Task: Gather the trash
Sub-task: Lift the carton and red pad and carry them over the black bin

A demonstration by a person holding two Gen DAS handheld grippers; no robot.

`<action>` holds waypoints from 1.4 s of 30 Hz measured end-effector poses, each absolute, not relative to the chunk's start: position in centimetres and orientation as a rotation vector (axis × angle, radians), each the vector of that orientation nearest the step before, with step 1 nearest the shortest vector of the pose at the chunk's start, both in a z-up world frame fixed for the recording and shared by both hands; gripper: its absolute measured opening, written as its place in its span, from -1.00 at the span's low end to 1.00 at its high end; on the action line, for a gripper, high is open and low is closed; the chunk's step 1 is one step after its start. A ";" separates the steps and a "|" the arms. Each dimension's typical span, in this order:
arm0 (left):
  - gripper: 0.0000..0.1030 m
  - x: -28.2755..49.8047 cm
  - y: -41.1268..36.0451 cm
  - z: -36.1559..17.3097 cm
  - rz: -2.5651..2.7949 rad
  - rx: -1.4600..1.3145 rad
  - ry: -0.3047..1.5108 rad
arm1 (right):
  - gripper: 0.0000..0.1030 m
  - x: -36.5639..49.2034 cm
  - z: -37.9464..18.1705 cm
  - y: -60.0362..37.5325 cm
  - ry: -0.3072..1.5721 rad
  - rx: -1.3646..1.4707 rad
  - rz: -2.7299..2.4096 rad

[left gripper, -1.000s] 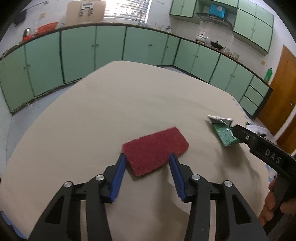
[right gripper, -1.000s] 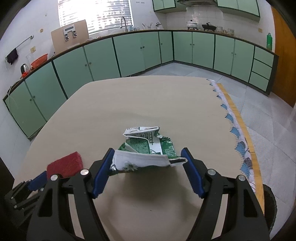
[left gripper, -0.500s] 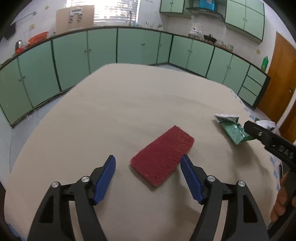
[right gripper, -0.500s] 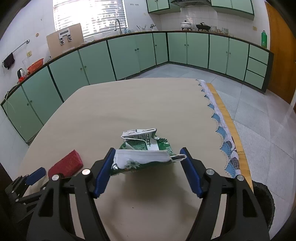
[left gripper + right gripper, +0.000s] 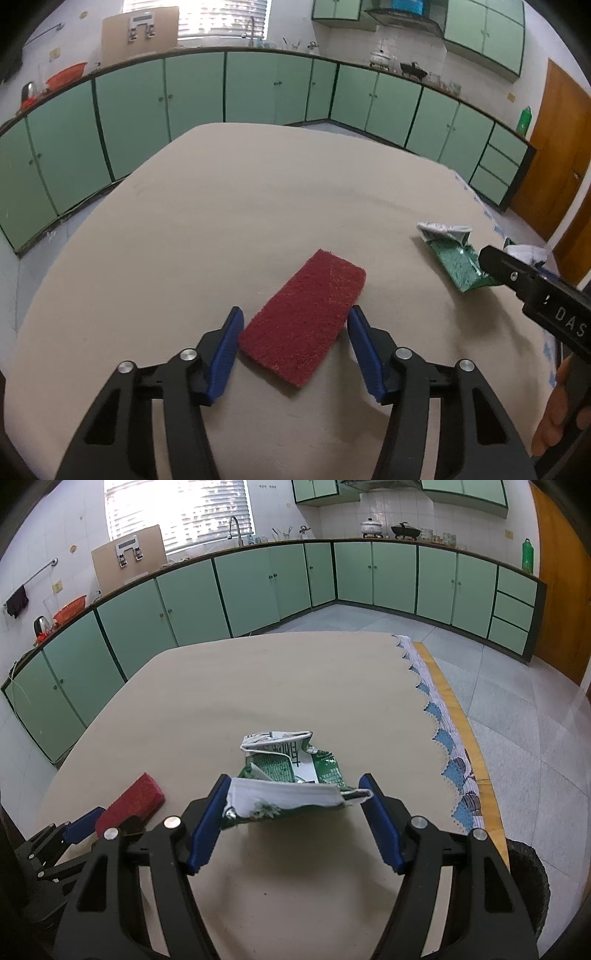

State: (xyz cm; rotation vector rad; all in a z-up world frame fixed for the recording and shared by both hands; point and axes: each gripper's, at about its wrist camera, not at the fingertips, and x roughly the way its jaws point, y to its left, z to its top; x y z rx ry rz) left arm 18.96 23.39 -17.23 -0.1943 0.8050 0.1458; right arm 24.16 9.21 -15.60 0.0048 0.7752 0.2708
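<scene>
Both grippers were down at the table (image 5: 258, 192), each lined up on its own piece. The left gripper (image 5: 294, 347) stood wide apart, blue fingers (image 5: 226, 350) flanking the near end of the red pad (image 5: 306, 314) without clamping it; the gaps looked slim, and I couldn't tell whether either finger touched. Nothing held there. The pad lay flat in the table's near middle, its long axis running from near-left to far-right, the far corner aimed toward the wrapper (image 5: 458, 254).

Over on the right, the right gripper (image 5: 295, 816) was spread wide too, fingers either side of the crumpled green-and-white wrapper (image 5: 291, 775). The wrapper's white folded edge spanned the gap, the left end against the left finger, the right end just at the right finger. Gripped or merely bracketed? Couldn't say. It sat near the table's right edge, by the scalloped cloth trim (image 5: 439, 734), long axis roughly near to far, folded top pointing away.

Why square up like that? My read: straddling across the narrow width lets the fingers close on each item cleanly. A dark bin (image 5: 528, 878) waited low right, likely the destination.
</scene>
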 end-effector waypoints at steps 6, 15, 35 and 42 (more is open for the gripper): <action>0.10 18.1 23.4 -15.5 0.158 -0.210 0.763 | 0.30 23.7 -14.4 8.9 0.750 -0.002 0.284; 0.09 17.8 21.8 -13.2 0.137 -0.197 0.734 | 0.26 22.2 -12.0 7.4 0.706 -0.016 0.315; 0.08 17.3 14.3 -9.1 0.014 -0.143 0.666 | 0.24 18.0 -6.7 -0.2 0.621 0.023 0.301; 0.08 16.5 11.1 -8.0 -0.038 -0.128 0.642 | 0.24 16.0 -5.7 -3.9 0.591 0.033 0.257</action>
